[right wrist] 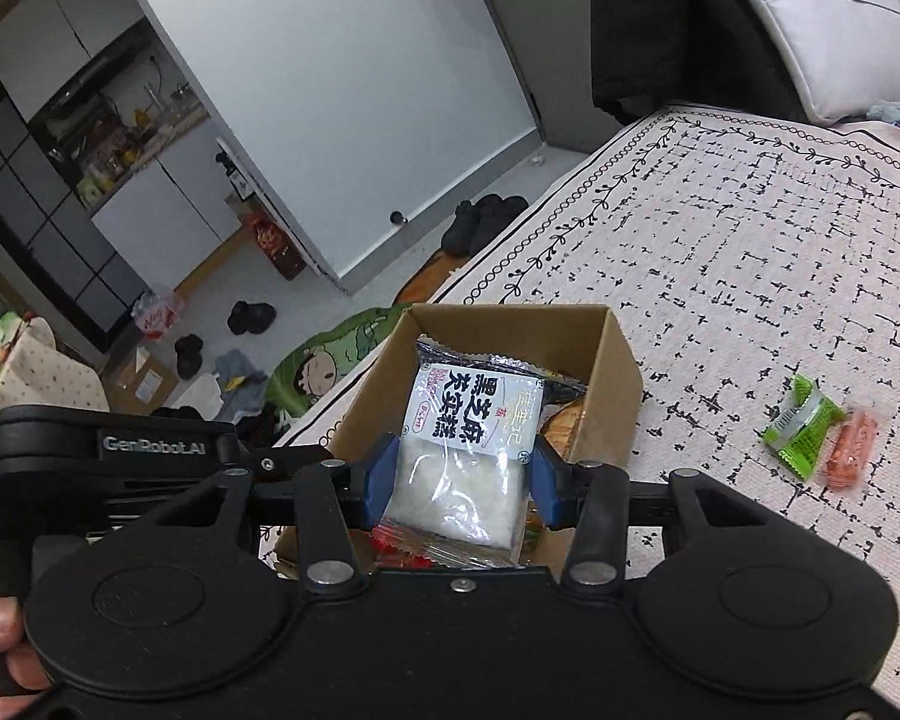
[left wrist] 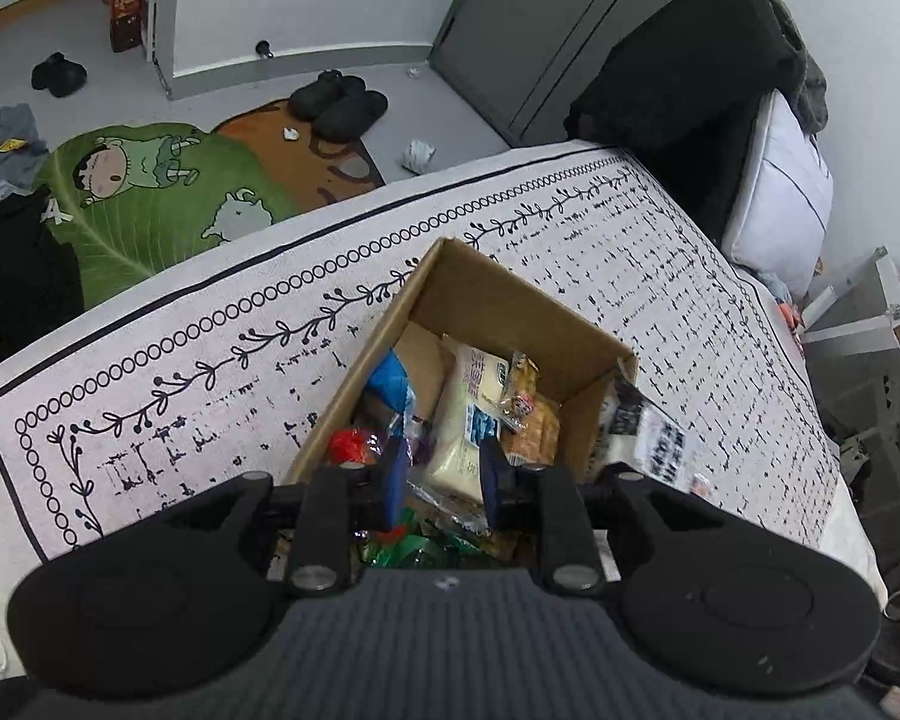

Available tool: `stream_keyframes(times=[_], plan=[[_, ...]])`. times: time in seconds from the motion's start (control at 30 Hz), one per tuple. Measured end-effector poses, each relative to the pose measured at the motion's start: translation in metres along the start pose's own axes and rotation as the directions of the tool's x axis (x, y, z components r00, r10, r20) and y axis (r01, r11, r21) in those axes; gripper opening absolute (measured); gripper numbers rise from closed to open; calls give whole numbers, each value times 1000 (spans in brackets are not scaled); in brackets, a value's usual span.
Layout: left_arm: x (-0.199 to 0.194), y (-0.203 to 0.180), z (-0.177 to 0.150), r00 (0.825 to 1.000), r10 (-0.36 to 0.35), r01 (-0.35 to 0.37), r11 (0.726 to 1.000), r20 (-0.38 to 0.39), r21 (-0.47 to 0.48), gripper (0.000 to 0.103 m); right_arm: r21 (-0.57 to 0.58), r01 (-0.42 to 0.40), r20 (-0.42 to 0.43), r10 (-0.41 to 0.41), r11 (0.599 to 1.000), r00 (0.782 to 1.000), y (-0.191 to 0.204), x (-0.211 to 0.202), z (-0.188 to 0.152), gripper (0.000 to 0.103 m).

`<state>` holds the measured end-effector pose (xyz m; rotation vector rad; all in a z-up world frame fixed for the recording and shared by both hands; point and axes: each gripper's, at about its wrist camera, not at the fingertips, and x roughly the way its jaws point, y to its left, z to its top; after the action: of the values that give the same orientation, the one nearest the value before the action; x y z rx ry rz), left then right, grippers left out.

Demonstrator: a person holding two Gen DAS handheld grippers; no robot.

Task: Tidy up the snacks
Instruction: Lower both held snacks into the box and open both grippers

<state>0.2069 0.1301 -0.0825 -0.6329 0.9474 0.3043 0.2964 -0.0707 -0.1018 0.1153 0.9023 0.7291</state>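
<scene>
Right wrist — two loose snacks (right wrist: pixel 816 435)

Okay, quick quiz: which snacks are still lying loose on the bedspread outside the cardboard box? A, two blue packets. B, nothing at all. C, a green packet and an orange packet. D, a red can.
C: the right wrist view shows a green packet and an orange packet side by side on the bedspread, right of the cardboard box.

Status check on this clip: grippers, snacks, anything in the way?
Right gripper shut on white packet above box. Left gripper open over box, holding nothing. Green snack and orange snack loose on cloth. Nothing in the way.
</scene>
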Motion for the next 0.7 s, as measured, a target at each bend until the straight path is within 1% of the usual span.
stream_keyframes(times=[0.1,0.17,0.3,0.4,0.57,0.67,0.7], plan=[[-6,3,1,1000,0,0,1000,12,9,30,-9,12,-12,-12,1000,1000,3,5,-1,45],[-9,6,0,1000,-1,1,1000,19,10,38,-15,25,-21,-26,1000,999,4,7,-4,45],[-13,14,-4,1000,1,-2,1000,11,8,48,-26,53,-26,-54,998,998,9,6,-8,48],[-18,18,-8,1000,4,-4,1000,5,5,53,-17,53,-3,-53,998,999,11,-3,-7,50],[-33,20,-14,1000,7,-7,1000,16,15,71,-8,72,48,-72,997,996,16,-22,-5,58],[-45,19,-16,999,14,-14,1000,35,24,79,5,87,57,-87,996,995,14,-31,-7,60],[-49,18,-18,999,16,-17,999,41,27,80,7,93,59,-93,996,994,13,-34,-9,61]])
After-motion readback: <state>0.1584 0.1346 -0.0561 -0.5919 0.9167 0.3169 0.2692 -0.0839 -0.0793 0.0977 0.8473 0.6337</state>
